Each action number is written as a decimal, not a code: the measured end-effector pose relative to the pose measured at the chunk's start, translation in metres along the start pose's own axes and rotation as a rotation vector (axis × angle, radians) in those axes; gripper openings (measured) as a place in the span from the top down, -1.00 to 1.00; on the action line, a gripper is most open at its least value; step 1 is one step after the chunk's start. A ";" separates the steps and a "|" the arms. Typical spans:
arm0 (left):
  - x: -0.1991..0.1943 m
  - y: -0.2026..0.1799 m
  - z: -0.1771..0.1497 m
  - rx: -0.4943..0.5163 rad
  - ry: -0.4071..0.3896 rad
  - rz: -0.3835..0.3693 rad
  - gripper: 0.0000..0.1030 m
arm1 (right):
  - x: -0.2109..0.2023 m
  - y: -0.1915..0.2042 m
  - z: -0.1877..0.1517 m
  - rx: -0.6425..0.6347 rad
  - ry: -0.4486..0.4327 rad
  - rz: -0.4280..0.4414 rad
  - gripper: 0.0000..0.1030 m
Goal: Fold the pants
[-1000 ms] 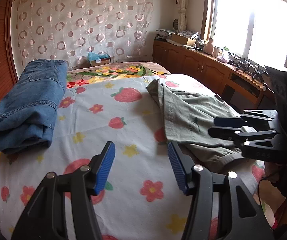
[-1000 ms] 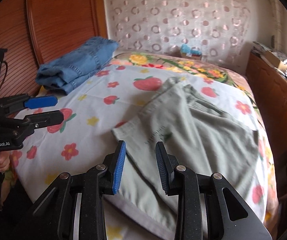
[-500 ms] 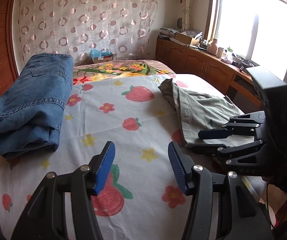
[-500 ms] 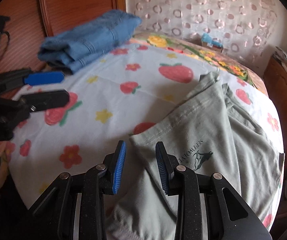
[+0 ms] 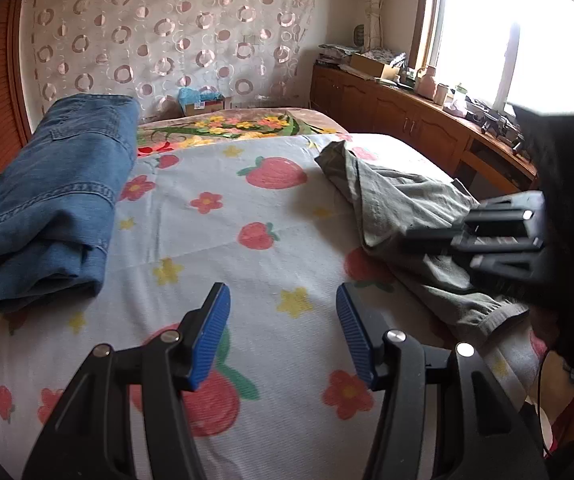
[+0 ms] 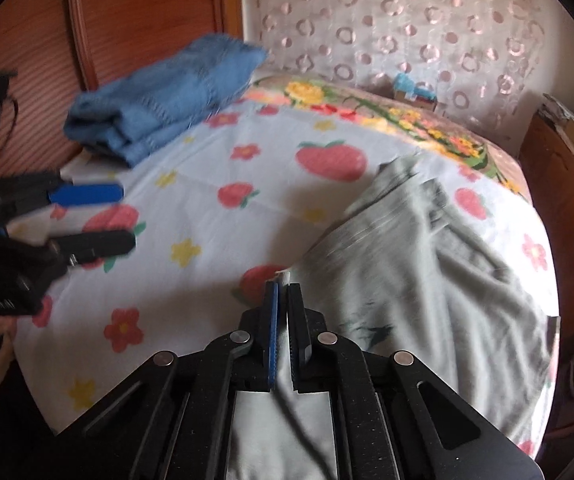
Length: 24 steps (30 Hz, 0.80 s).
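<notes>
The right gripper [image 6: 283, 292] had its fingers clamped on a corner of the grey-green pants [image 6: 427, 272], which lay ahead-right of them on the bed [image 6: 207, 200]. The left gripper [image 5: 283, 312] hovered with fingers apart; it should pinch the opposite edge before lifting.

bed [image 5: 271, 240] covered by a white sheet [image 6: 215, 216] printed with strawberries and flowers, backed by a wooden headboard [image 6: 139, 12]. folded blue jeans [image 5: 51, 200] lying on the sheet near the headboard. grey-green pants [image 6: 419, 276] spread rumpled on the opposite side, well apart from the jeans. floral blanket [image 5: 227, 126] across the far end, partly under the sheet.
</notes>
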<state>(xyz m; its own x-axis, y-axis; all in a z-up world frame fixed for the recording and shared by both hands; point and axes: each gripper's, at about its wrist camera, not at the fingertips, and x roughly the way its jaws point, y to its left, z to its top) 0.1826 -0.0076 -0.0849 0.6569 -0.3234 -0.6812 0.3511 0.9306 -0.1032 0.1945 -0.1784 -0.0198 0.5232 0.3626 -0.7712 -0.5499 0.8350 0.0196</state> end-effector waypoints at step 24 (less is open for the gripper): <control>0.025 -0.050 0.007 0.058 0.040 -0.043 -0.05 | -0.068 -0.164 -0.011 0.145 -0.085 -0.319 0.97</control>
<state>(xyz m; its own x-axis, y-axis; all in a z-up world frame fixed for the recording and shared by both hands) 0.1866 -0.0637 -0.0916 0.6131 -0.3549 -0.7058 0.4178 0.9039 -0.0917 0.2418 -0.3442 0.0229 0.7091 0.1018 -0.6978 -0.2549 0.9596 -0.1191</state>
